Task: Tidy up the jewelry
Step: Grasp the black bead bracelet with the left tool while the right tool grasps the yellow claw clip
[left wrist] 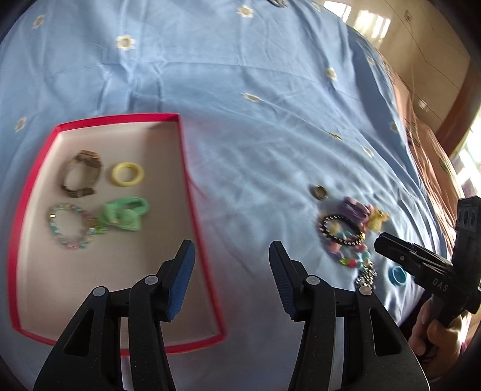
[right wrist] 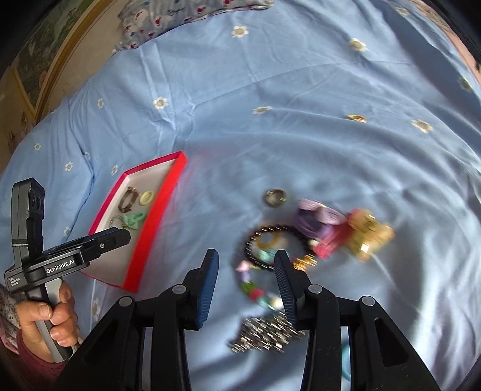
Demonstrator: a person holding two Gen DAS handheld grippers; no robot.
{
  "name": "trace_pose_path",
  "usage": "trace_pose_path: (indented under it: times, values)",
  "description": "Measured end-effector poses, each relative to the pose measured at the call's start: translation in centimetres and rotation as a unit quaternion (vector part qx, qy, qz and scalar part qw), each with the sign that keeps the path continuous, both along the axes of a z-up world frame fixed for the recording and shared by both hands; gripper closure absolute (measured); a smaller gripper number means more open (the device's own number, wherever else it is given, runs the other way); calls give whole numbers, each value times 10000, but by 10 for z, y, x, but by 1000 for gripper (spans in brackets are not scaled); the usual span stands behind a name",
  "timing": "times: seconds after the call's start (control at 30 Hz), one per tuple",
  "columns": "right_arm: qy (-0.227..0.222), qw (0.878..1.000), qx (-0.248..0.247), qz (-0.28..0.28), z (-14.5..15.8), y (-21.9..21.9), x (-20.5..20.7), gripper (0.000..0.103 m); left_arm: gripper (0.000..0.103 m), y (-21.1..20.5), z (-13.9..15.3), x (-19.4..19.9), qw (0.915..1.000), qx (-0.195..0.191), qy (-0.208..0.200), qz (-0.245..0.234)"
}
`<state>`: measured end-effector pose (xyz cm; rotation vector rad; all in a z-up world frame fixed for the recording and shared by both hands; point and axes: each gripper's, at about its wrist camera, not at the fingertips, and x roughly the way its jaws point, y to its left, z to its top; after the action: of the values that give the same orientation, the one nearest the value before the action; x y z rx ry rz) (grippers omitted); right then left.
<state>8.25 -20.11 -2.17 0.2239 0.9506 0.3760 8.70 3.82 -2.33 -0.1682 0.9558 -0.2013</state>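
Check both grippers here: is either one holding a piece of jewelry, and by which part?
Nothing is held. The left gripper hangs open by the red box, and the right gripper hangs open over the jewelry pile, touching none of it.

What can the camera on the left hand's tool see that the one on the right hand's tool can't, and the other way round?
Only the left view shows a small blue ring on the bed sheet near the right tool, and a sunlit wall at the top right. Only the right view shows a flowered pillow at the top and the left hand gripping its handle. Both show the red tray holding a watch, yellow ring, bead bracelet and green bow, plus the loose pile with the black bracelet and a metal ring.
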Motion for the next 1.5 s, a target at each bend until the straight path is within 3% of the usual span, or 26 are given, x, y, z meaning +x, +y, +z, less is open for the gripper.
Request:
trace_pose_path:
  times: [0.47, 1.1, 1.43, 1.47, 1.5]
  values:
    - [7, 9981, 3, -615, -6, -64, -16, 59, 53, -60, -9, 13, 9980, 85, 133, -605]
    - [-220, 9979, -558, -264, 0, -61, 20, 58, 53, -100, -25, 53, 9939, 277, 341, -1016]
    - [-86, 9950, -996, 0, -18, -49, 39, 60, 53, -122, -43, 69, 9877, 386, 503, -1426]
    - [-78, 9951, -985, 14, -19, -49, 38, 63, 56, -125, -44, 68, 9867, 438, 473, -1493]
    - [-74, 9953, -962, 22, -20, -49, 38, 68, 67, -129, -45, 67, 9854, 501, 440, -1569]
